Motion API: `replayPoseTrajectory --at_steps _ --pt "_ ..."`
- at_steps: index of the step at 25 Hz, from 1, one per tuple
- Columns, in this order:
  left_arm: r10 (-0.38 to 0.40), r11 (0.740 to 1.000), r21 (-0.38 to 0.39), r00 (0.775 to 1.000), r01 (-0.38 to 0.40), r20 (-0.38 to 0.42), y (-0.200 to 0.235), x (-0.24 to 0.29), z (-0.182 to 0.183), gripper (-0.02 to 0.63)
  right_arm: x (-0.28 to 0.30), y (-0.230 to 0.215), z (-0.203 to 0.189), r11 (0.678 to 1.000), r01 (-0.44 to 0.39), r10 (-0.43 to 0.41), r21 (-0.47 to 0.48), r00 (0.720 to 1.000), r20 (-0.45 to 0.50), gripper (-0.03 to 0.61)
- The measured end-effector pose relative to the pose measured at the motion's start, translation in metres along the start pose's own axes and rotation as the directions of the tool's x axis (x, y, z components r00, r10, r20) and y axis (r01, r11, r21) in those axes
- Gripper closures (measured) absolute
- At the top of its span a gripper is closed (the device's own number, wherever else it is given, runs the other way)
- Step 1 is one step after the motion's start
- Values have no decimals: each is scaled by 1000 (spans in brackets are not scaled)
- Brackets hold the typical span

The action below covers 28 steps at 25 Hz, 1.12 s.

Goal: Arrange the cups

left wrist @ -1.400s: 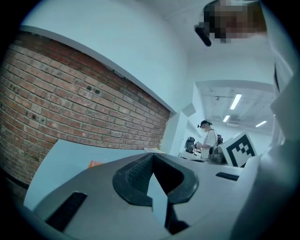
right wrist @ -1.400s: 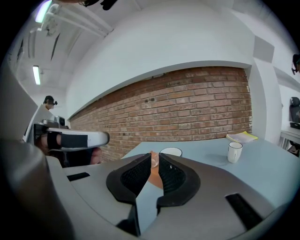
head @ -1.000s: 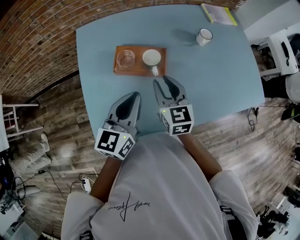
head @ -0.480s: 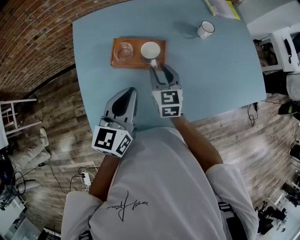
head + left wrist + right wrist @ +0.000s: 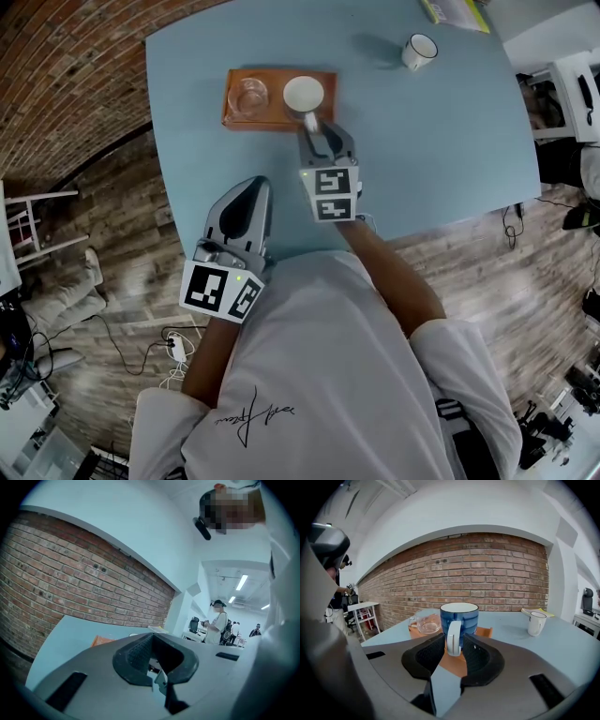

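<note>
R tongs [image 5: 453,648] spread, w/ handle of blue mug [image 5: 459,617] lodged between, no squeeze seen; mug stood on orange tray [image 5: 277,121] beside glass cup [image 5: 249,96]; white cup [image 5: 419,50] set well apart on bench [image 5: 422,159]; L tongs [image 5: 152,640] pressed together, empty.

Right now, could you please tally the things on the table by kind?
2 mugs: blue mug, white mug
1 glass cup
1 tray
1 booklet
Total: 5
</note>
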State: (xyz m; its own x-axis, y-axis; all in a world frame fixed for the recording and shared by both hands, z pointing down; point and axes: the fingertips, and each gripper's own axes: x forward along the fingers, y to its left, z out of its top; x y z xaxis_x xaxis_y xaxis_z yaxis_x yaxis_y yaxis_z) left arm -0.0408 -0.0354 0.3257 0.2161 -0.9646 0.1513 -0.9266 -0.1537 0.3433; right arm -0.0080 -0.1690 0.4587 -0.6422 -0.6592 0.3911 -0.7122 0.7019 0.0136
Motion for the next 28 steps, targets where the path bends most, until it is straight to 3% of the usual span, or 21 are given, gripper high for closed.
replayPoseTrajectory --at_steps 15,28 --pt "32 999 12 999 -32 -10 1 -9 -5 604 9 0 1 999 -8 7 -33 1000 -18 503" --pt "14 1000 11 1000 -14 5 9 0 -3 604 5 3 -4 995 92 -91 26 996 -16 505"
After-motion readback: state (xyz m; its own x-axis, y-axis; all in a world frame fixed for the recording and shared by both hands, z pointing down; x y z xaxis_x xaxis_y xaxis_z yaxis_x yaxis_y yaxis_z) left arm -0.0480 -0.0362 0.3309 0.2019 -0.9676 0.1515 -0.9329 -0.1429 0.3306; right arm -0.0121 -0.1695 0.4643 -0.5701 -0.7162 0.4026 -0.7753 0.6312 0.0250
